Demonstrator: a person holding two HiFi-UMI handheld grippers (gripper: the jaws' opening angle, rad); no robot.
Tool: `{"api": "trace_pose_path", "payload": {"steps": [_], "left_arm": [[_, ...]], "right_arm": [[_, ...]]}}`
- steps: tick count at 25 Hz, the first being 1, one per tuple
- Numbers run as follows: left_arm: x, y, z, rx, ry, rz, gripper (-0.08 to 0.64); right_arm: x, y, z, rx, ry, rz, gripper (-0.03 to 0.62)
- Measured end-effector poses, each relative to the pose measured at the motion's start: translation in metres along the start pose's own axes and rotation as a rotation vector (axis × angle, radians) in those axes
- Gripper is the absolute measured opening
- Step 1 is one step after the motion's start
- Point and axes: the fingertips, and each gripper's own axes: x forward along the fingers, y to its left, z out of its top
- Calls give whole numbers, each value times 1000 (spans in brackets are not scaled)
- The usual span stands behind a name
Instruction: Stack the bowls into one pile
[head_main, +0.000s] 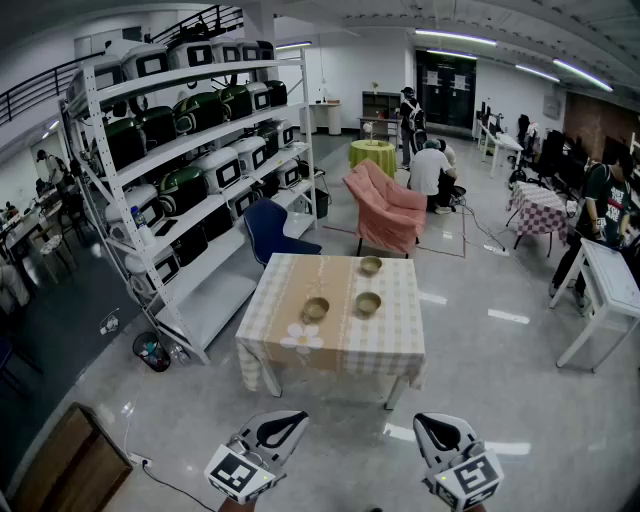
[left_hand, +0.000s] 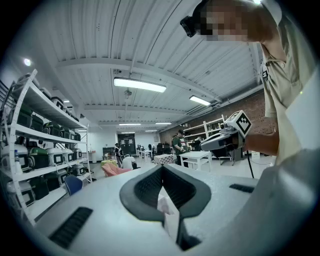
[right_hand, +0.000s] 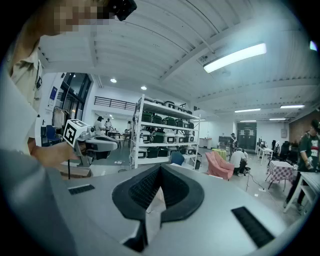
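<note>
- Three bowls (head_main: 368, 303) stand apart on the checked cloth of the surface (head_main: 390, 345): one at the far side (head_main: 371, 265) and two nearer, side by side. No bowl is stacked yet, in our judgement.
- Both tools are clenched and empty. The left hand-held gripper (head_main: 283, 428) has its jaws pressed together with nothing between them, and so does the right hand-held gripper (head_main: 435, 432). Both hang well apart from the surface, at the near edge of the head view.
- We think the first risk is coming to a bowl with the jaws not opened. The closed tip would only push the bowl over the cloth, maybe toward the edge.
- A grip on one side of a rim could let the bowl tilt or slip out while it is lifted. It could then fall on another bowl.
- The cloth hangs loose over the edges. A hand-held gripper that catches it could pull all the bowls with it.
- Each gripper view shows only the room and the other tool, never the bowls or the surface.
- The bowls are small in the head view. We cannot tell their material or whether something lies inside.
- A pale flower shape (head_main: 302, 337) lies on the cloth near the left bowl. We cannot tell whether it is print or an object.
- The hands themselves are cut off at the bottom edge.
</note>
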Motion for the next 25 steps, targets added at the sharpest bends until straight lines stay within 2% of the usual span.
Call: {"api": "trace_pose_path", "payload": {"steps": [13, 18, 25], "left_arm": [[23, -10, -9, -20, 47, 19, 8], [39, -13, 0, -27, 41, 38, 8], [61, -24, -1, -17, 62, 69, 8]], "right_arm": [[-2, -26, -2, 13, 7, 12, 3], [-2, -42, -3, 23, 15, 23, 3], [-5, -66, -13, 24, -4, 70, 3]]}}
